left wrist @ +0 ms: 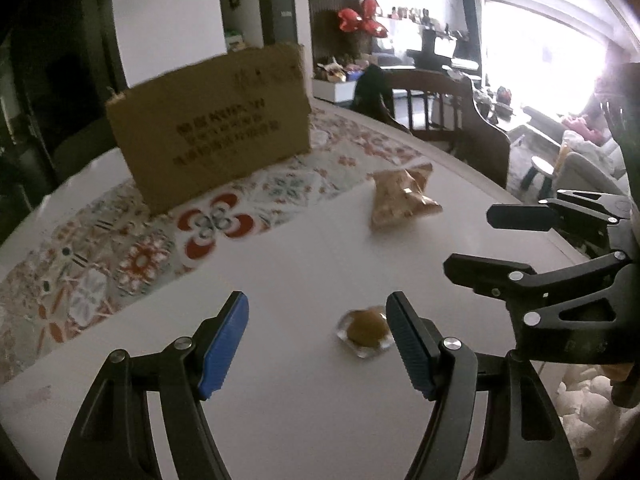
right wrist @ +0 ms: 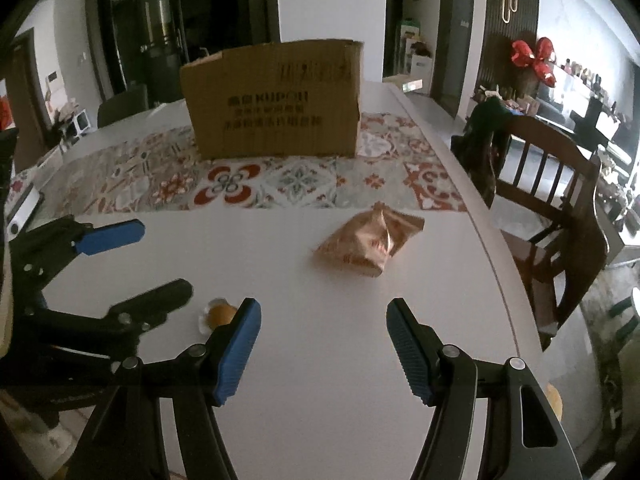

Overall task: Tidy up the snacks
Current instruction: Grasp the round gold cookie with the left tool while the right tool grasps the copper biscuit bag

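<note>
With jaws wide and empty, the left gripper point(left wrist: 318, 344) should centre on the wrapped pastry point(left wrist: 366, 332) beside its right finger before closing.

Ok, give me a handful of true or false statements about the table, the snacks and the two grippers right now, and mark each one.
1. The cardboard box stands on the patterned table runner. True.
2. The crinkled snack bag is already inside the box. False: it lies on the bare white table, in front of the runner.
3. The left gripper is clamped on the small clear-wrapped pastry. False: its jaws stand apart and the pastry lies on the table near the right-hand finger, not pinched.
4. The right gripper holds nothing. True.
5. A wooden chair stands at the table's edge. True.
6. Three snack items lie on the white part of the table. False: only two show, the bag and the pastry.
</note>
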The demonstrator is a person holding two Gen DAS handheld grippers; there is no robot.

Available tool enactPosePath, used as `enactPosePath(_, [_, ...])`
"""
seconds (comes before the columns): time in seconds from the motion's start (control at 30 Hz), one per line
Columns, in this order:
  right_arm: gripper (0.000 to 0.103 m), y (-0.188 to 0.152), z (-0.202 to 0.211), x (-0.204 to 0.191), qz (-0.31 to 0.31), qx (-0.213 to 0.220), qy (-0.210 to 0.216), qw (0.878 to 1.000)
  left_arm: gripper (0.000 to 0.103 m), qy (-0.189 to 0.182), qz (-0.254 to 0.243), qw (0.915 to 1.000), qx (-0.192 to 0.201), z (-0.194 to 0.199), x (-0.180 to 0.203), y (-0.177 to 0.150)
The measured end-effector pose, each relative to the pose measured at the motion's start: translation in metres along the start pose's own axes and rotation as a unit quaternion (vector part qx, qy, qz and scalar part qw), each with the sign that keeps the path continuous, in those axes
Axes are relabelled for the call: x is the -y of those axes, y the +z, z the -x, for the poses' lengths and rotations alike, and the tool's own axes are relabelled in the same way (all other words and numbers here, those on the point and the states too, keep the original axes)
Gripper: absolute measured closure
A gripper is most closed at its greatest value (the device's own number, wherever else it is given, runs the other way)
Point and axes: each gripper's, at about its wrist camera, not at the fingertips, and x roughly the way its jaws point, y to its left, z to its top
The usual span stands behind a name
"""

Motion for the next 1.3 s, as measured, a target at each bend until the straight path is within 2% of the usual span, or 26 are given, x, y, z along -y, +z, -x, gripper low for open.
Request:
enactPosePath(0.27, [0.037, -0.011, -0.008, 0.005, -0.011, -0.024, -0.004, 1.000, 0.034, -0.019, 0.002, 0.9996, -0.022, -0.015, 0.006, -0.007])
enactPosePath(0.57, [0.037, -0.019, -0.017, 0.011, -0.021, -0.037, 0.000, 0.999, 0.042, -0.026, 0.011, 0.9989, -0.038, -0.032, 0.010, -0.007])
enactPosePath(0.77, [0.037, -0.020, -0.020, 0.017, -0.032, -0.041, -0.002, 0.999, 0.054, -0.032, 0.019, 0.9986, -0.038, -0.037, 0.013, -0.011])
enactPosePath(0.83, [0.037, -0.021, -0.021, 0.017, -0.033, -0.042, 0.000, 0.999, 0.071, -0.031, 0.021, 0.9987, -0.033, -0.036, 0.014, -0.013])
enactPosePath(1.13, [0.037, -0.021, -0.025, 0.019, -0.047, -0.041, 0.009, 0.998, 0.072, -0.041, 0.038, 0.9981, -0.027, -0.036, 0.012, -0.006])
enactPosePath(1.3, [0.037, -0.012, -0.026, 0.023, -0.057, -0.025, 0.015, 0.998, 0.072, -0.023, 0.039, 0.9989, -0.012, -0.032, 0.011, 0.009])
